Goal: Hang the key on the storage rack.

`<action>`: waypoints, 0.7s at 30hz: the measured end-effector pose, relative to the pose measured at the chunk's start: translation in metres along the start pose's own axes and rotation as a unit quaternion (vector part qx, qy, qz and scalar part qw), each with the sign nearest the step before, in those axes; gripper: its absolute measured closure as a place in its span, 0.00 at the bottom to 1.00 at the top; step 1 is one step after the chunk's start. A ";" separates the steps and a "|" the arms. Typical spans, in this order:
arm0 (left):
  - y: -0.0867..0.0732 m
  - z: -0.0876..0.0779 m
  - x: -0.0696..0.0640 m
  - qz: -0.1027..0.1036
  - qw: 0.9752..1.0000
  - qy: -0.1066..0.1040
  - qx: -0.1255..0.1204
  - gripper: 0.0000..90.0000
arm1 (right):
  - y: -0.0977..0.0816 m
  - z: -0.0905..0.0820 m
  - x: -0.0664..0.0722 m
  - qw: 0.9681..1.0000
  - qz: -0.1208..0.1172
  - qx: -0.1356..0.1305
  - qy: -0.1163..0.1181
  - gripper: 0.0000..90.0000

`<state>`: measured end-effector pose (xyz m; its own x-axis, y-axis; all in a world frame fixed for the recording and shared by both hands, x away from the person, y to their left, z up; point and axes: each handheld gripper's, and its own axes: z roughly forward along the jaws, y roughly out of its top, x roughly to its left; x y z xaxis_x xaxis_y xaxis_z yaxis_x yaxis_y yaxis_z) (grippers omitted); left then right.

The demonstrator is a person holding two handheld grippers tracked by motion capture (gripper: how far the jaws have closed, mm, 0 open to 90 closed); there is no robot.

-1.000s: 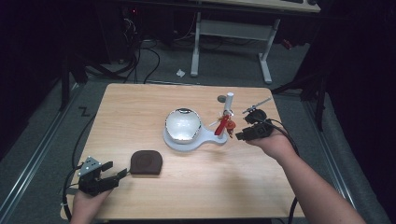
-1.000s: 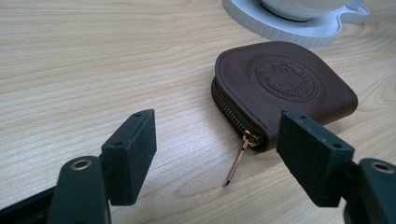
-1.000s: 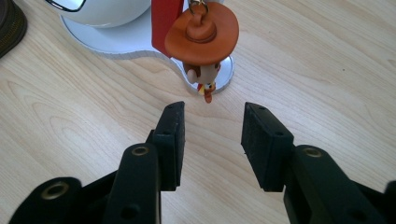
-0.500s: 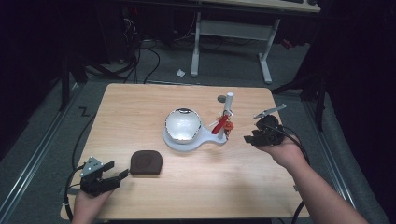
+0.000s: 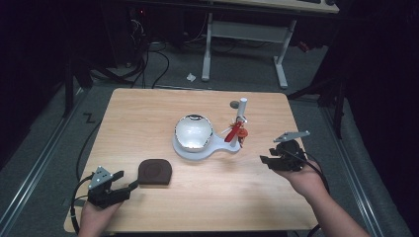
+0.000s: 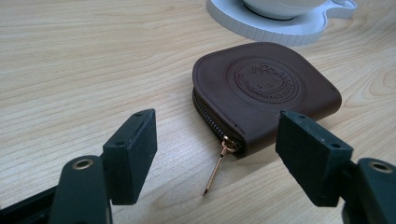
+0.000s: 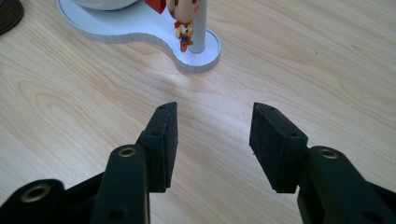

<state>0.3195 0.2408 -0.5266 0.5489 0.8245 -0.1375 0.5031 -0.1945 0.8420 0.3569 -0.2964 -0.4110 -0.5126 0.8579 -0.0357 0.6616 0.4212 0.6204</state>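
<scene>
Wooden table (image 5: 148,118), light grain, dark floor around it. Near table centre, slightly toward 1 o'clock, a white stand (image 5: 197,148) carries a shiny round bowl (image 5: 193,131); its thin white post (image 5: 241,111) rises at the 3 o'clock end of the base, with a red-and-yellow toy figure (image 5: 236,132) hanging against it. The right gripper view shows the figure's feet (image 7: 185,32) just above the base disc.

Brown leather pouch (image 5: 155,171) lies flat at 7 o'clock from the stand, well apart from it. In the left gripper view it has a stamped round emblem, zip closed, gold pull tab (image 6: 215,167) pointing back at the camera.

Left gripper (image 5: 126,181) at table's 7 o'clock corner, jaws spread wide, empty, pouch just ahead and not touched. Right gripper (image 5: 267,162) at 4 o'clock from the stand, near it. Its jaws have just been opening; nothing between them, bare wood below (image 7: 212,140).
</scene>
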 end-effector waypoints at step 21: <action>0.002 0.001 -0.008 -0.001 1.000 0.011 0.001 0.31 | -0.091 0.039 0.024 0.996 0.013 -0.079 -0.043 0.54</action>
<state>0.3171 0.2330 -0.5242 0.5325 0.8368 -0.1275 0.5058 -0.1937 0.8406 0.3056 -0.3033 -0.4990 -0.4425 0.8931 -0.0808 0.5769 0.3525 0.7368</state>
